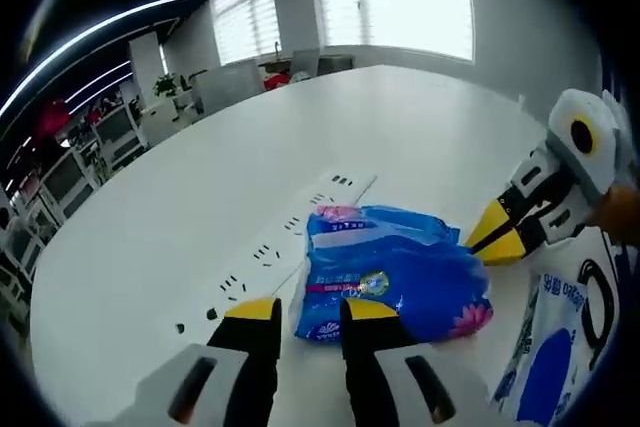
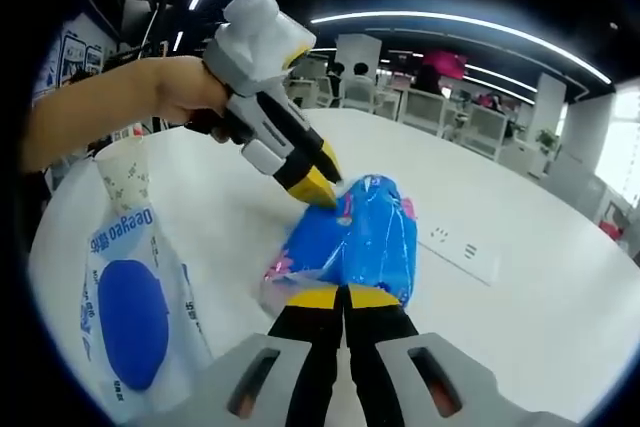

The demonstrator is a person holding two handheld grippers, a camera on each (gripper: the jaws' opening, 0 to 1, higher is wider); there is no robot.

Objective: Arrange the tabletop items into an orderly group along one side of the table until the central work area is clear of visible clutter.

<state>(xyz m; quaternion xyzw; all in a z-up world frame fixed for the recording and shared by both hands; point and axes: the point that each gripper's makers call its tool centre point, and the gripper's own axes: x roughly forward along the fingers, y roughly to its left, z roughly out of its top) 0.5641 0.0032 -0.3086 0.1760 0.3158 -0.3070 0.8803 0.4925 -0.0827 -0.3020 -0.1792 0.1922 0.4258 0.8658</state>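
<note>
Two grippers meet at one blue packet (image 1: 395, 272) lying on the white table (image 1: 200, 207), beside the strip of sockets (image 1: 290, 237) set into the tabletop. In the left gripper view, my left gripper (image 1: 305, 317) stands with its jaws parted, a clear gap between the yellow tips, and the near edge of the packet sits just in front of them, not gripped. My right gripper (image 1: 497, 237) comes in from the right of that view, its yellow tips pressed against the far end of the packet.

In the right gripper view, my right gripper (image 2: 343, 299) has its jaws drawn together, the tips touching with no gap, at the near edge of the blue packet (image 2: 360, 237); whether they pinch the wrapper I cannot tell. My left gripper (image 2: 310, 185), held in my hand (image 2: 185, 87), points down onto the packet's far end. Beside it, nearer me, lies a white bag (image 2: 135, 317) with a large blue oval and printed lettering.
</note>
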